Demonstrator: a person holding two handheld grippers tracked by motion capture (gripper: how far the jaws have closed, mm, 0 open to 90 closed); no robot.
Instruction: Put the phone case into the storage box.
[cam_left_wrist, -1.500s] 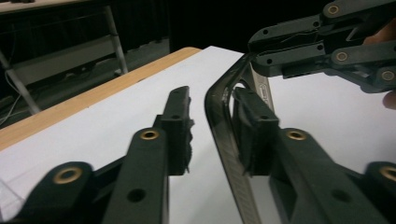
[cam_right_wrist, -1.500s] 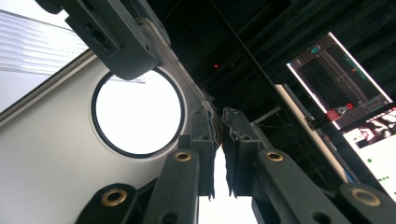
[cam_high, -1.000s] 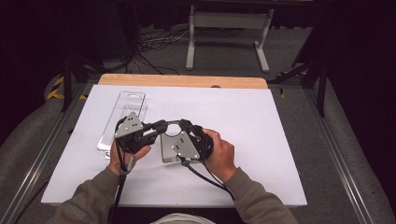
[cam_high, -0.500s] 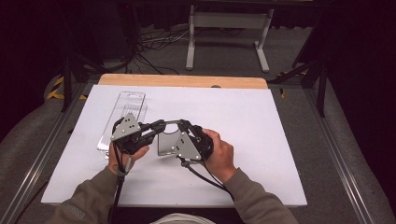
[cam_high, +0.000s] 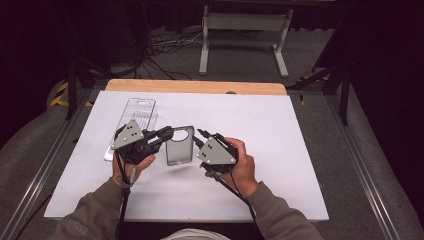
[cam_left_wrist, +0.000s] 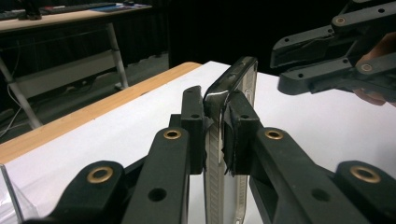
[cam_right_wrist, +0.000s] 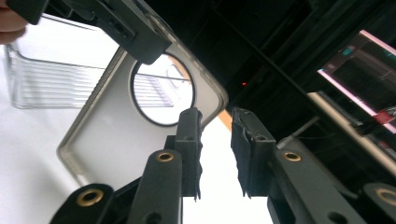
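One phone case (cam_high: 179, 145) is seen, a thin translucent grey shell with rounded corners and a large round cut-out near its far end. It is held above the white table (cam_high: 280, 130), just at 3 o'clock of the left gripper (cam_high: 167, 133), whose two black jaws are clamped on the case's edge. In the left gripper view the case (cam_left_wrist: 227, 135) is pinched edge-on between the padded jaws (cam_left_wrist: 215, 130), and a ribbed inner rim is shown along its side. The right gripper (cam_high: 200, 137) is found just at 3 o'clock of the case, its jaws parted with nothing between them; in the right gripper view the gap of that gripper (cam_right_wrist: 215, 135) lies just beside the case's rounded corner (cam_right_wrist: 140, 116), and contact cannot be told. One clear plastic tray (cam_high: 132, 125), long, rectangular and ribbed on its floor, is lying on the table at 10 o'clock of the case. Two grey three-cornered plates are counted, one on each gripper. The table's far edge is bordered by a strip of pale wood (cam_high: 195, 86).
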